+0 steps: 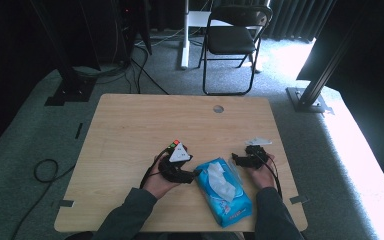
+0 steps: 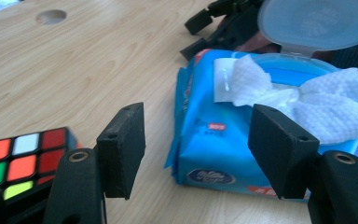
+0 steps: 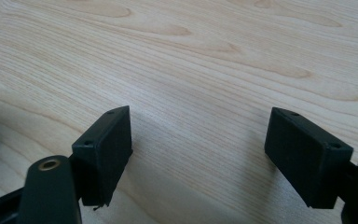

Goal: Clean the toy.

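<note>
Left gripper (image 2: 196, 154) gapes empty beside the wipes pack (image 1: 223, 191) — lid up, one wipe (image 2: 326, 109) protruding, not yet pulled. Right gripper (image 3: 198, 161) waits open too.

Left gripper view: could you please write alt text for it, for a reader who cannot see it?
The left hand-held gripper, jaws open and holding nothing, faces a blue soft pack of wet wipes on a pale wooden table; its clear lid is flipped up and a white wipe sticks out. A multicoloured puzzle cube sits lower left.

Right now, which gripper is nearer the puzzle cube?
Left. The left gripper sits just beside the puzzle cube; the right gripper is across the wipes pack, farther away.
</note>
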Demonstrator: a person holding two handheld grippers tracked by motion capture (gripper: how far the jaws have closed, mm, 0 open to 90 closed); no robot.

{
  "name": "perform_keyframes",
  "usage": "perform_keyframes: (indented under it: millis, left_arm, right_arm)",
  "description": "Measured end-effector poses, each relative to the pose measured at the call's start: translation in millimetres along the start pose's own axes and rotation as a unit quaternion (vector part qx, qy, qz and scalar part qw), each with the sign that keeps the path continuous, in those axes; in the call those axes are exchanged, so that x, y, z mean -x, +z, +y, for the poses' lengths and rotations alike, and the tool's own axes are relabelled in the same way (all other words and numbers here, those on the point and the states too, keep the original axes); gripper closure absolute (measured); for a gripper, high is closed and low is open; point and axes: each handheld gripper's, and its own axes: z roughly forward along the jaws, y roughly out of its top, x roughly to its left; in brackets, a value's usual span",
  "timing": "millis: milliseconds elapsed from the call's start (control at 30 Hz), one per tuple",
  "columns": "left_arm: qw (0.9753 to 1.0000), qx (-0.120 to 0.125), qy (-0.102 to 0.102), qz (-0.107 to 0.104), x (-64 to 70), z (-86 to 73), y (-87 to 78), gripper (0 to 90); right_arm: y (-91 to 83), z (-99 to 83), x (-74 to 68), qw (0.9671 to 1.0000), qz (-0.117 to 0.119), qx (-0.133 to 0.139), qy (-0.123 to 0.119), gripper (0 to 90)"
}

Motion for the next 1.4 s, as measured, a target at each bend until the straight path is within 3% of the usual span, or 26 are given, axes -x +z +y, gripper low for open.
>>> perform_keyframes:
  millis: [367, 633, 700, 833, 967, 1033, 1067, 1200, 1400]
  left_arm:
    - [0.9991, -0.013, 0.028, -0.030, 19.2, 15.1, 24.8, 40.2]
    - [0.9982, -0.020, 0.022, -0.053, 21.2, 17.6, 36.5, 43.7]
    - [0.9979, -0.024, 0.022, -0.057, 22.5, 17.3, 39.7, 46.6]
    - [0.9969, -0.030, 0.041, -0.061, 29.8, 17.0, 42.5, 57.6]
    - [0.9965, -0.035, 0.051, -0.057, 32.0, 17.1, 42.5, 77.6]
    - [0.9959, -0.038, 0.060, -0.057, 33.7, 16.4, 42.8, 80.7]
    - [0.9955, -0.042, 0.065, -0.055, 34.4, 16.2, 42.7, 86.3]
    - [0.9950, -0.042, 0.075, -0.050, 37.1, 15.9, 42.1, 88.7]
    - [0.9958, -0.036, 0.070, -0.046, 36.1, 15.6, 40.6, 88.8]
  right_arm:
    - [-0.2, -0.2, -0.5, 1.0000, -0.001, 0.000, 0.001, 22.7]
    - [-0.2, -0.3, -0.5, 1.0000, -0.001, 0.000, 0.001, 22.6]
    - [-0.2, -0.3, -0.5, 1.0000, -0.001, 0.000, 0.001, 22.7]
    - [-0.2, -0.2, -0.5, 1.0000, -0.001, 0.000, 0.001, 22.6]
    - [-0.2, -0.2, -0.5, 1.0000, -0.001, 0.000, 0.001, 22.7]
    - [-0.2, -0.2, -0.5, 1.0000, -0.001, 0.000, 0.001, 22.7]
    - [-0.2, -0.2, -0.5, 1.0000, -0.001, 0.000, 0.001, 22.6]
    - [-0.2, -0.2, -0.5, 1.0000, -0.001, 0.000, 0.001, 22.6]
    - [-0.2, -0.2, -0.5, 1.0000, -0.001, 0.000, 0.001, 22.7]
